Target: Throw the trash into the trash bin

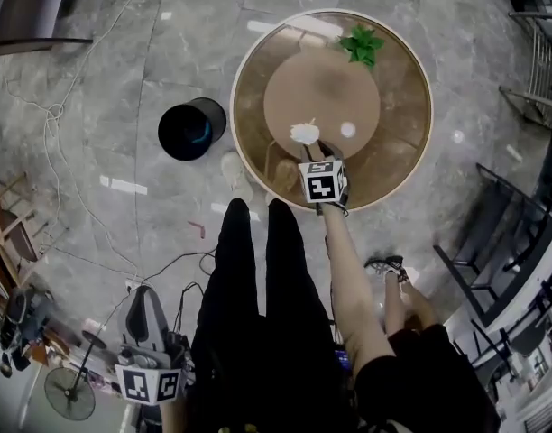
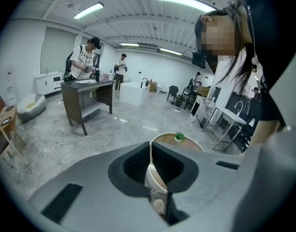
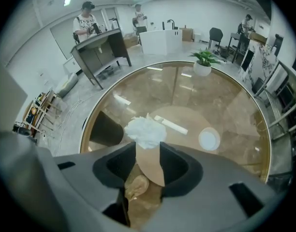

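A crumpled white tissue (image 1: 305, 133) lies on the round glass table (image 1: 243, 97), over its brown centre disc. My right gripper (image 1: 311, 149) points down at it from the near side. In the right gripper view the tissue (image 3: 145, 130) sits just ahead of the right gripper (image 3: 148, 147), whose jaws stand apart around its near edge without pressing on it. The black trash bin (image 1: 192, 128) stands on the floor left of the table. My left gripper (image 1: 146, 309) hangs low at the bottom left, away from both. In its own view the left gripper (image 2: 150, 149) shows jaws closed together with nothing between them.
A small potted plant (image 1: 362, 43) stands at the table's far edge and a white round spot (image 1: 347, 130) shows beside the tissue. Cables (image 1: 50, 115) trail over the floor at left. A dark chair (image 1: 492, 242) is at right. People stand at a dark desk (image 2: 87, 93).
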Motion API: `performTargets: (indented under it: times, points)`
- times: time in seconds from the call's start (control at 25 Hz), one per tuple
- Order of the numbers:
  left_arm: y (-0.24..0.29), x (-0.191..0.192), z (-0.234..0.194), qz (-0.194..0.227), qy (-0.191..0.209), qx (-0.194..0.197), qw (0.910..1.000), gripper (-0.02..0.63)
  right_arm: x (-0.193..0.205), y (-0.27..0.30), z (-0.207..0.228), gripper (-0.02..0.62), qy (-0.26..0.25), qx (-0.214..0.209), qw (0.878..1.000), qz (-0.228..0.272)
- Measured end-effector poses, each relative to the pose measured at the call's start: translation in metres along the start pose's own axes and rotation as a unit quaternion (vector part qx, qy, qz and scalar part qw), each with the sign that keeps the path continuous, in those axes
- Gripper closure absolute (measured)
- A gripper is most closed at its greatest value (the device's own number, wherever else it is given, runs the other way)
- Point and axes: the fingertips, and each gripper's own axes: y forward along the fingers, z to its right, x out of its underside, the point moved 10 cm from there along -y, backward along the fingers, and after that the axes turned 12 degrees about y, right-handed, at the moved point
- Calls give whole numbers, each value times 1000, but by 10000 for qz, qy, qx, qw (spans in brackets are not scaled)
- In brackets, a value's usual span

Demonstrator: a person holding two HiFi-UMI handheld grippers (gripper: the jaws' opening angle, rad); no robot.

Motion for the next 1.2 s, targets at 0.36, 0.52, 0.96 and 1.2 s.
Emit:
performTargets:
  times: [0.36,0.52,0.96,1.2]
  points:
    - [1,16,-15,-219,-37,-80,9997,589,-9,13,-7,582,-263,387,9989,82]
    - [-1,19,-17,-198,-67,-127,9997,589,-20,-4,-22,585,-435,262,9981,351]
    - [-26,29,-42,13,-572,-781,9953,589,-67,-17,-125,586,-1592,-502,9834,714]
    - [-52,45,-68,144,-965,-1405,9853,589,-82,-1,-230,585,-2518,-1164,9581,716]
